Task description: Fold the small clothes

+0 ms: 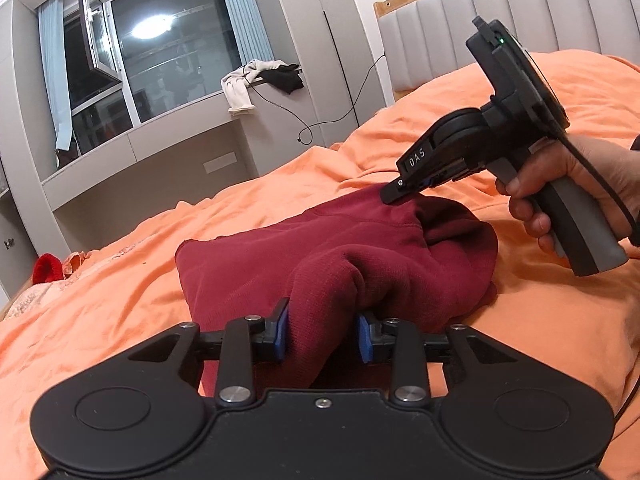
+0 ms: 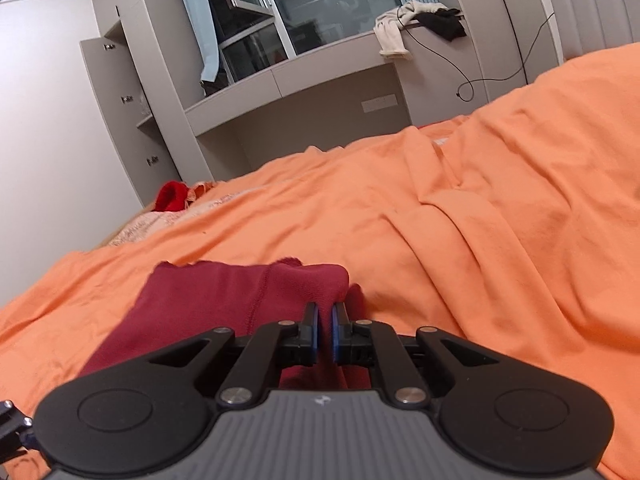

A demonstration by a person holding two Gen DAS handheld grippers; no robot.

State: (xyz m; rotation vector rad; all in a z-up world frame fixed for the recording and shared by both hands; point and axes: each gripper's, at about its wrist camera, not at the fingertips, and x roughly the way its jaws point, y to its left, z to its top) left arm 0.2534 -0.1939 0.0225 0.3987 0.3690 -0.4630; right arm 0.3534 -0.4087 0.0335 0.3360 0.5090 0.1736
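Observation:
A dark red garment (image 1: 320, 252) lies bunched on the orange bedspread (image 1: 120, 280). My left gripper (image 1: 322, 330) is shut on a thick fold of its near edge, the cloth filling the gap between the blue pads. In the same view my right gripper (image 1: 394, 194), held by a hand (image 1: 568, 184), pinches the garment's far edge and lifts it slightly. The right wrist view shows my right gripper (image 2: 325, 328) shut on a thin edge of the red garment (image 2: 224, 300), which spreads to the left over the orange bedspread (image 2: 480, 240).
A padded grey headboard (image 1: 500, 16) stands at the back right. A grey window desk unit (image 1: 160, 152) with white and black clothes (image 1: 260, 80) and a hanging cable lies beyond the bed. A bright red item (image 1: 48, 266) sits at the bed's far left edge.

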